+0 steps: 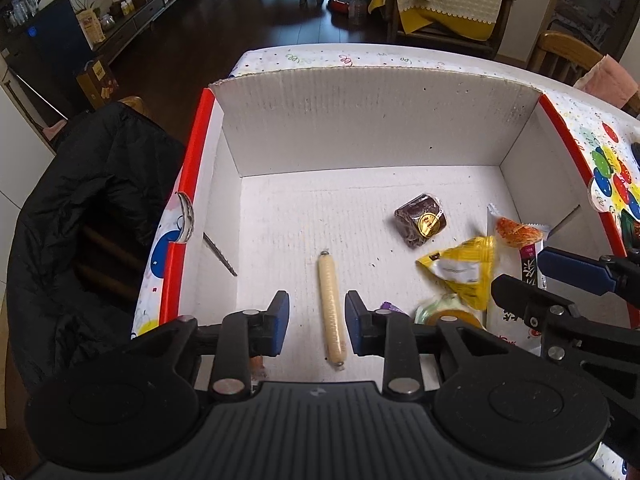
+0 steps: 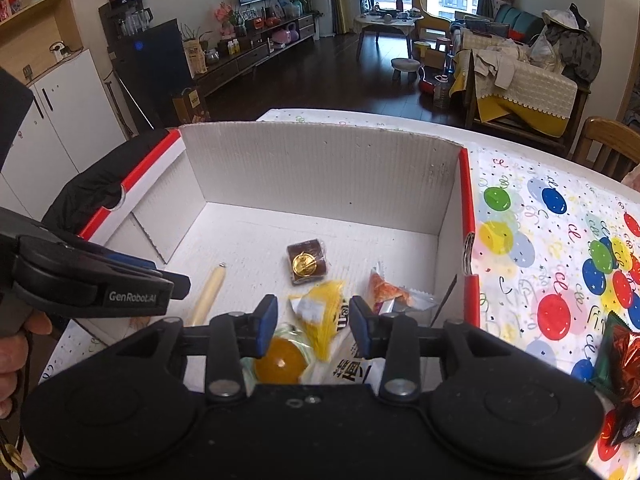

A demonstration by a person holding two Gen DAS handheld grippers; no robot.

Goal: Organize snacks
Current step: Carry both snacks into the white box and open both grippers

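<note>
A white cardboard box (image 1: 360,120) with red edges holds the snacks. A pale sausage stick (image 1: 330,304) lies on its floor. My left gripper (image 1: 317,322) is open and empty above it, a finger on each side. A brown cake with a gold seal (image 1: 421,222), a yellow packet (image 1: 464,270), an orange-printed packet (image 1: 516,234) and a jelly cup (image 2: 280,360) lie at the right. My right gripper (image 2: 313,322) is open and empty above the yellow packet (image 2: 322,312). The box (image 2: 320,168), the cake (image 2: 306,262) and the sausage (image 2: 208,296) also show in the right wrist view.
The box stands on a table with a balloon-print cloth (image 2: 552,240). Foil-wrapped snacks (image 2: 622,356) lie on the cloth to the right of the box. A black jacket (image 1: 80,220) hangs over a chair left of the box.
</note>
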